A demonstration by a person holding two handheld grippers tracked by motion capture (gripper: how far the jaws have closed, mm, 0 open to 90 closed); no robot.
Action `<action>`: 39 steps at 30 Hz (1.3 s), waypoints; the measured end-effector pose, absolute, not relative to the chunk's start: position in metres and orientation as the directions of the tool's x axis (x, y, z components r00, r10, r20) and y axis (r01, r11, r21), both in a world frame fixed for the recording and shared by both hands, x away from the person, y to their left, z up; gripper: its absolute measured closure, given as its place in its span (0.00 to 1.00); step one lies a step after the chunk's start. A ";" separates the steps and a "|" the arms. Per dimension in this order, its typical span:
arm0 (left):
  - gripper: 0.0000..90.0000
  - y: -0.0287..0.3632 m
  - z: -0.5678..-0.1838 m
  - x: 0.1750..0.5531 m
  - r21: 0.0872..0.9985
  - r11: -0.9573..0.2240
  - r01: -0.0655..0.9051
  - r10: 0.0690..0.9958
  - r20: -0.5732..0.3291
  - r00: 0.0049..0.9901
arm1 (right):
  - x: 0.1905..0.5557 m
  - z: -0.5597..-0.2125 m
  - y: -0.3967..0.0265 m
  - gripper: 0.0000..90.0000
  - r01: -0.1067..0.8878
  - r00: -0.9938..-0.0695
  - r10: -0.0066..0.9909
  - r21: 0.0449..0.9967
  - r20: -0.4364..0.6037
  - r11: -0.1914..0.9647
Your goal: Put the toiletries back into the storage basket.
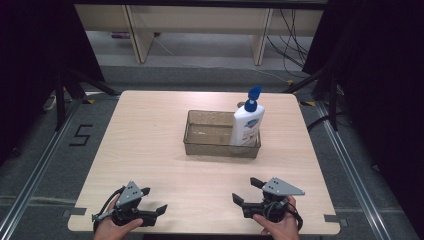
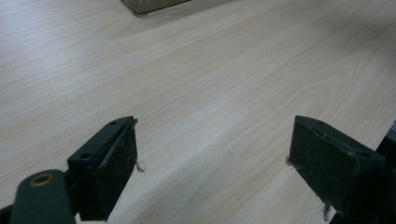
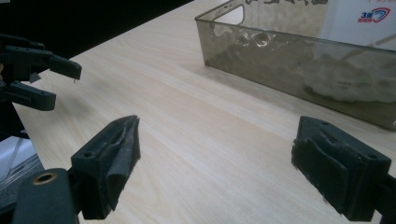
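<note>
Both grippers are black, with grey three-cornered top plates and worn-padded jaws.

One white pump bottle [image 1: 247,125] stands inside one clear plastic bin [image 1: 200,147] on one wooden table [image 1: 150,150], with two grippers nearer than the bin.

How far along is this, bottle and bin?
Looks done: the pump bottle stands upright inside the clear bin, at its right end. In hand: nothing; the left gripper and right gripper are both open, low over the table near its front edge, apart from the bin. Left: nothing obvious, unless the bottle is about to be taken out instead.
</note>
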State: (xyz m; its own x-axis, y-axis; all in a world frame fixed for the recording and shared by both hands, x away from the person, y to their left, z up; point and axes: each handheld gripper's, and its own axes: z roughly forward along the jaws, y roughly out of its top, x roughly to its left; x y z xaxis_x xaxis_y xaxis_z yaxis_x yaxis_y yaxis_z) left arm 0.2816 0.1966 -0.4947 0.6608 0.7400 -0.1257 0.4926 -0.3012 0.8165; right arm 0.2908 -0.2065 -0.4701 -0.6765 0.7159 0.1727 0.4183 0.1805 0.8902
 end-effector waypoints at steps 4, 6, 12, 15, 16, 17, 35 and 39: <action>0.16 0.196 -0.495 0.282 0.817 -0.298 0.494 0.740 -0.129 0.660 | 0.290 -0.473 -0.206 0.17 0.421 -0.678 0.714 0.889 0.174 0.183; 0.16 0.196 -0.495 0.282 0.817 -0.298 0.493 0.740 -0.129 0.661 | 0.288 -0.472 -0.208 0.17 0.424 -0.675 0.718 0.885 0.169 0.190; 0.17 0.196 -0.495 0.281 0.819 -0.293 0.493 0.739 -0.133 0.661 | 0.284 -0.473 -0.210 0.17 0.429 -0.671 0.719 0.885 0.179 0.180; 0.16 0.196 -0.495 0.281 0.816 -0.296 0.497 0.743 -0.130 0.657 | 0.283 -0.474 -0.212 0.17 0.414 -0.669 0.725 0.892 0.164 0.180; 0.16 0.196 -0.495 0.281 0.817 -0.296 0.495 0.740 -0.131 0.659 | 0.281 -0.474 -0.212 0.17 0.430 -0.664 0.725 0.886 0.181 0.172; 0.16 0.196 -0.495 0.281 0.818 -0.295 0.494 0.739 -0.132 0.661 | 0.280 -0.474 -0.213 0.17 0.426 -0.664 0.727 0.888 0.177 0.173; 0.17 0.196 -0.495 0.281 0.815 -0.320 0.483 0.730 -0.114 0.674 | 0.270 -0.479 -0.222 0.17 0.445 -0.654 0.731 0.881 0.195 0.163; 0.17 0.196 -0.494 0.281 0.814 -0.323 0.483 0.728 -0.112 0.676 | 0.270 -0.481 -0.223 0.17 0.442 -0.657 0.730 0.880 0.186 0.174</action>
State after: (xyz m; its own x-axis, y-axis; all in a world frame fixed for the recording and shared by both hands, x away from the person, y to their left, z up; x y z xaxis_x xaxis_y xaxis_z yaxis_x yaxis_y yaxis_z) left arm 0.2811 0.1960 -0.4944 0.6758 0.7285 -0.1122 0.4828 -0.3225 0.8142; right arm 0.2696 -0.2234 -0.4813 -0.6574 0.7302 0.1859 0.4424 0.1743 0.8797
